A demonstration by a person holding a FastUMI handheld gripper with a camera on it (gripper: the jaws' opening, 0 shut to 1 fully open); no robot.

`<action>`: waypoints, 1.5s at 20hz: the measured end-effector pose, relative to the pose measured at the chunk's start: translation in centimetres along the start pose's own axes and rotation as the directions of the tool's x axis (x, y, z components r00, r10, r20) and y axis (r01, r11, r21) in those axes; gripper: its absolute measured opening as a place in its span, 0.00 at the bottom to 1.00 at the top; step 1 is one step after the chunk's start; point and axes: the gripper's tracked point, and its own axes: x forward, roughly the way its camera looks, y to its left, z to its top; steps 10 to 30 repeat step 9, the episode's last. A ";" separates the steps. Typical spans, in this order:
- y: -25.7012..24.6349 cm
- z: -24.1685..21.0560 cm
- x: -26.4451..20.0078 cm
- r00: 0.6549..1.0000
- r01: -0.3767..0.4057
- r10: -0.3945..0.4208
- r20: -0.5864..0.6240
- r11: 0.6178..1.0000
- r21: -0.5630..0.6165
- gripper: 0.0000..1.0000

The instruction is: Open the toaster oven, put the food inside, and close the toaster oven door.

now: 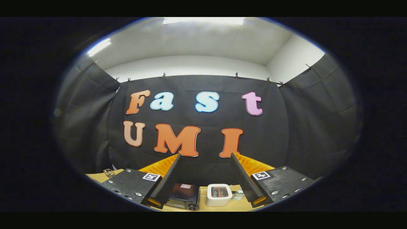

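Observation:
The toaster oven (185, 194) is a small dark box on the wooden table (222, 207), seen from high above, just inside my left finger. Whether its door is shut is too small to tell. My gripper (206, 155) is open, held well above the table and pointing at the booth's back wall, with nothing between its fingers. I cannot pick out any food.
A white two-slot toaster (219, 194) stands right of the toaster oven, with a small green-and-white bottle (238, 194) beside it near my right finger. A small metal object (108, 172) lies at the table's far left edge. Black cloth walls close off the back and both sides.

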 end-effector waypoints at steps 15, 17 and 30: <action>-2.3 -0.8 -0.4 0.999 0.039 -0.039 0.019 0.999 -0.019 0.90; -2.3 -0.8 -0.4 0.999 0.039 -0.039 0.019 0.999 -0.019 0.90; -2.3 -0.8 -0.4 0.999 0.039 -0.039 0.019 0.999 -0.019 0.90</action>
